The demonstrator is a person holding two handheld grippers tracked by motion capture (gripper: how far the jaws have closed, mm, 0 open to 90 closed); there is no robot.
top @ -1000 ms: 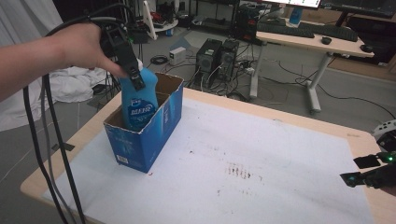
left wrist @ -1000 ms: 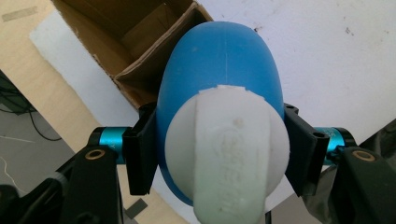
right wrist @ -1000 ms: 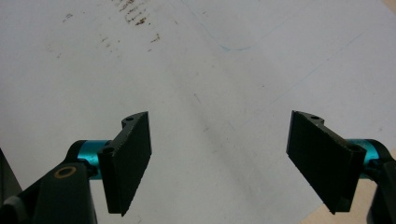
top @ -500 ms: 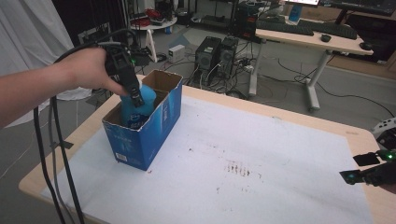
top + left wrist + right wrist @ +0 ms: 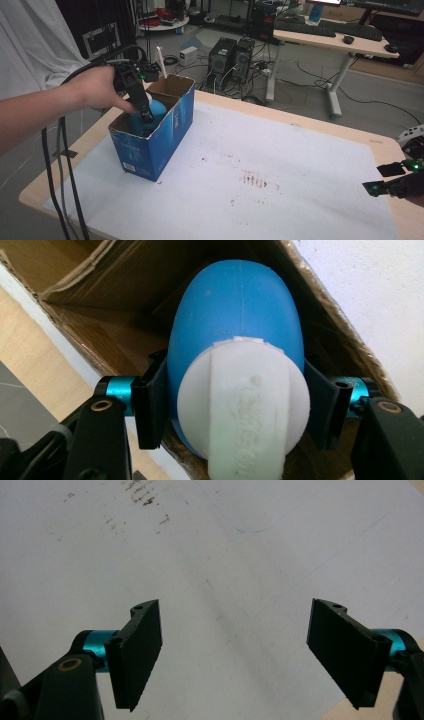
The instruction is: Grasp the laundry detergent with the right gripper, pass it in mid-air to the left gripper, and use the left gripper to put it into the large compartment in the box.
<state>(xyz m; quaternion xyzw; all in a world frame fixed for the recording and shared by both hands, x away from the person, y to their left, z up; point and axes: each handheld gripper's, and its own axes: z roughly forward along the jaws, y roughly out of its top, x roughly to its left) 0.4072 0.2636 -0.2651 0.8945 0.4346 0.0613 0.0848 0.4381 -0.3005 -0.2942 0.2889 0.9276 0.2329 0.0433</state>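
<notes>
A blue bottle (image 5: pixel 152 111) with a white cap (image 5: pixel 245 405) sits low inside an open blue cardboard box (image 5: pixel 165 135) at the table's left. My left gripper (image 5: pixel 142 111) reaches down into the box and is shut on the bottle (image 5: pixel 235 325), its pads (image 5: pixel 152 400) pressing both sides just under the cap. At the table's far right edge my right gripper (image 5: pixel 397 186) hovers low over the white mat (image 5: pixel 210 545), open, with nothing between its jaws.
A white mat (image 5: pixel 260 175) with brown stains covers most of the wooden table (image 5: pixel 300 120). Black cables (image 5: pixel 60 165) hang from the left gripper over the table's left edge. Desks, computer towers and cables stand on the floor behind.
The left gripper has lowered the blue bottle from above the box rim down into the box. The right gripper has stayed in place.
</notes>
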